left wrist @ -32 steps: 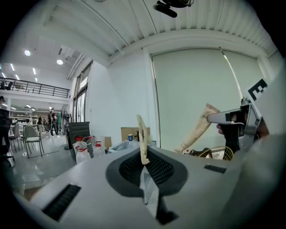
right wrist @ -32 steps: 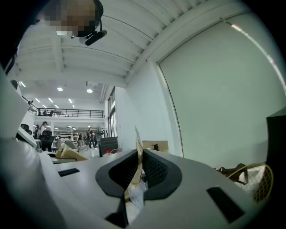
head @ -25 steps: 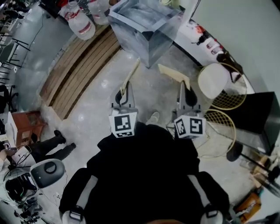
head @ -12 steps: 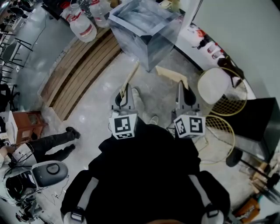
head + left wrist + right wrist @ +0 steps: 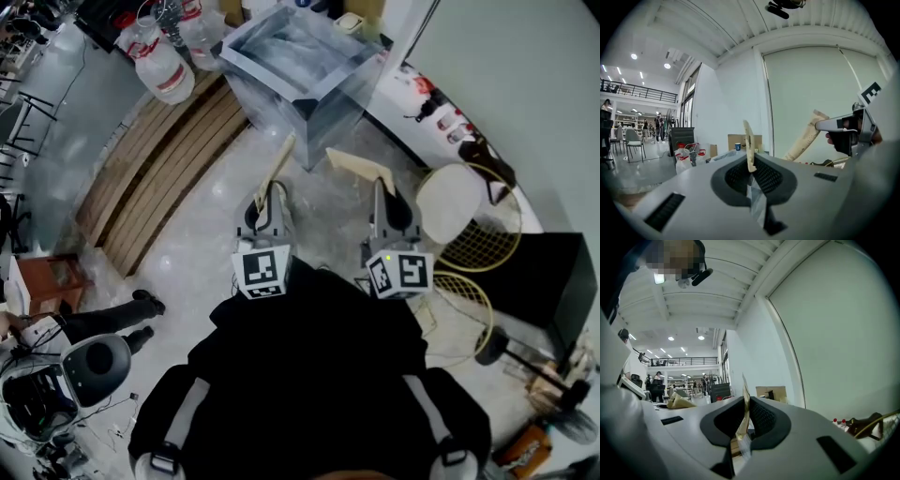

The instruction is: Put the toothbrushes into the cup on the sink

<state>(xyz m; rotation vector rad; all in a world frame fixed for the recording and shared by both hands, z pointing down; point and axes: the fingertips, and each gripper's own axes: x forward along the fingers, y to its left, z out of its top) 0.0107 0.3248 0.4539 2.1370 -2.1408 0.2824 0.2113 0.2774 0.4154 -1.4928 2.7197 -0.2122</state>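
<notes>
Wooden slats [image 5: 155, 164] and water jugs [image 5: 155, 66] fill the upper left of the head view, on a pale floor. Just left of centre, your left hand-held gripper [image 5: 266, 208] is clenched on a cream toothbrush pack [image 5: 278, 171]. It is pinched at its lower end, so the long part sticks out ahead.

Above centre stands a grey marbled box with a sunken top [image 5: 291, 56], likely the sink. It is well apart from both packs, which point towards it, probably ready for the carry over.

Just right of centre, your right hand-held gripper [image 5: 384, 202] grips a second toothbrush pack [image 5: 361, 167] the same way. Wire chairs [image 5: 469, 211] sit at the right.

A small blue cup [image 5: 737, 146] shows far off in the left gripper view. Whether it is the target cup is unclear.
</notes>
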